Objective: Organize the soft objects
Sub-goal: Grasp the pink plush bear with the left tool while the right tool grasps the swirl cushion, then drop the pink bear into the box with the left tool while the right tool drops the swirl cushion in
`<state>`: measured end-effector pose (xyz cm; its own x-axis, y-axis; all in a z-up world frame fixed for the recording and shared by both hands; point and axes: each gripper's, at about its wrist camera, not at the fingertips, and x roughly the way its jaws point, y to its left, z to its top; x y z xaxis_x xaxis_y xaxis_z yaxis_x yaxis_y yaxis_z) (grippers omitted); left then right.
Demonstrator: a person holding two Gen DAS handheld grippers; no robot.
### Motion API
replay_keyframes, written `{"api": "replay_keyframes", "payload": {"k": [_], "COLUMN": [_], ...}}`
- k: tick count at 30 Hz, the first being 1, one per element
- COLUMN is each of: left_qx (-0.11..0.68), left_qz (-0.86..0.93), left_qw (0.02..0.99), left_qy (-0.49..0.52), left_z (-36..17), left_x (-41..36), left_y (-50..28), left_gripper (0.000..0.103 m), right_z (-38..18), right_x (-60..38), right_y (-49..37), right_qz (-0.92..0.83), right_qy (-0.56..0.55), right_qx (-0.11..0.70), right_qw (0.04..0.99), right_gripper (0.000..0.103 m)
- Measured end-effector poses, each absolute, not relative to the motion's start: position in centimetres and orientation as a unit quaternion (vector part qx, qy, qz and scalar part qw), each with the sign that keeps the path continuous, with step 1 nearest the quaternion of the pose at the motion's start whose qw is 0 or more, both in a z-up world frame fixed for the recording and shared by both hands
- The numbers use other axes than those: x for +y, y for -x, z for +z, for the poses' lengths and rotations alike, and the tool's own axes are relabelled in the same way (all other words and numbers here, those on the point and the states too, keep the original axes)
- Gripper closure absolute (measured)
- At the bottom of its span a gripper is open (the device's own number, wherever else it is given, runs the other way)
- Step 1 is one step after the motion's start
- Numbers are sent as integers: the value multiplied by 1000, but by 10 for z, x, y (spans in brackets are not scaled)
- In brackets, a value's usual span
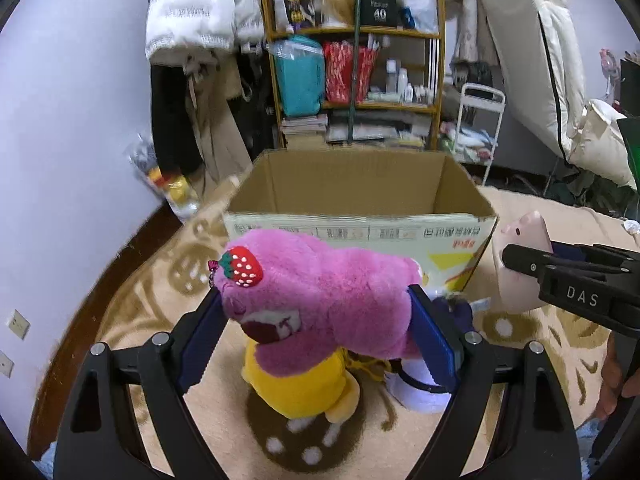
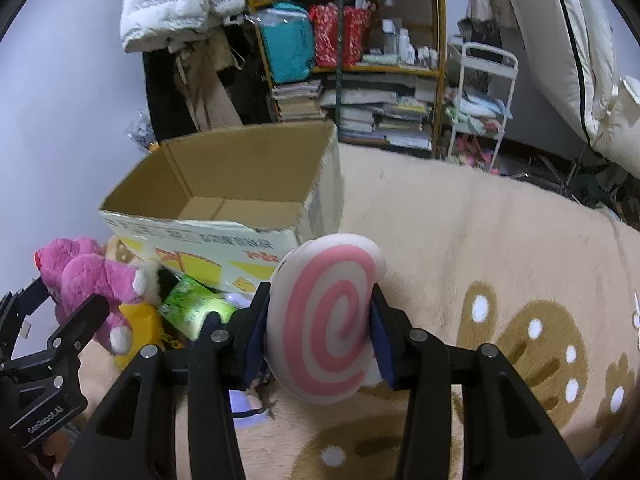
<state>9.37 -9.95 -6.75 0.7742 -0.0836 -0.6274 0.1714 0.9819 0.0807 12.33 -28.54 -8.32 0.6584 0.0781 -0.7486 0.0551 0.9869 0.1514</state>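
Plainly both soft toys hang just short of the open brown cardboard box (image 1: 352, 184), the fuzzy pink plush bear (image 1: 320, 300) crosswise in the left tongs (image 1: 320, 344), the pink-swirl round cushion (image 2: 326, 320) pinched in the right tongs (image 2: 320, 340), box ahead and leftward.

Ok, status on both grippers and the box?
Left gripper clamps pink bear. Right gripper clamps swirl cushion. Cardboard box open ahead, nothing blocking.

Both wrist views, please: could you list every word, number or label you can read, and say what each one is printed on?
"DAS": black right gripper, seen from the left wrist.
"GenRobot.AI": black left gripper, seen from the right wrist.
"40": black box on the wooden shelf; the small word above is blurred.
Printing on the open cardboard box: upside down, unreadable.
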Motion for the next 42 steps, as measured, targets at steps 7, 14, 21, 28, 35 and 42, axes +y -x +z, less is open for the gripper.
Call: {"api": "replay_keyframes", "payload": {"k": [7, 14, 21, 28, 35, 42], "left_qx": [272, 218, 202, 202, 225, 260], "left_qz": [-56, -55, -56, -55, -73, -78], "left_qw": [958, 970, 974, 974, 968, 958], "left_qy": [-74, -91, -81, -88, -84, -88], "left_z": [-37, -5, 28, 36, 25, -3], "left_x": [-94, -91, -85, -86, -94, -99], "left_y": [-79, -80, -112, -147, -171, -195], "left_gripper": [17, 17, 17, 17, 16, 16], "right_z": [-58, -25, -5, 5, 7, -23], "right_x": [-272, -262, -250, -251, -254, -253], "right_y": [-112, -111, -131, -153, -173, -189], "right_qz": [16, 21, 31, 34, 42, 56], "right_qy": [-72, -58, -39, -43, -56, -85], "right_qx": [374, 319, 293, 284, 270, 294], "right_qw": [924, 946, 955, 957, 960, 950], "right_gripper": [55, 55, 55, 54, 52, 52]}}
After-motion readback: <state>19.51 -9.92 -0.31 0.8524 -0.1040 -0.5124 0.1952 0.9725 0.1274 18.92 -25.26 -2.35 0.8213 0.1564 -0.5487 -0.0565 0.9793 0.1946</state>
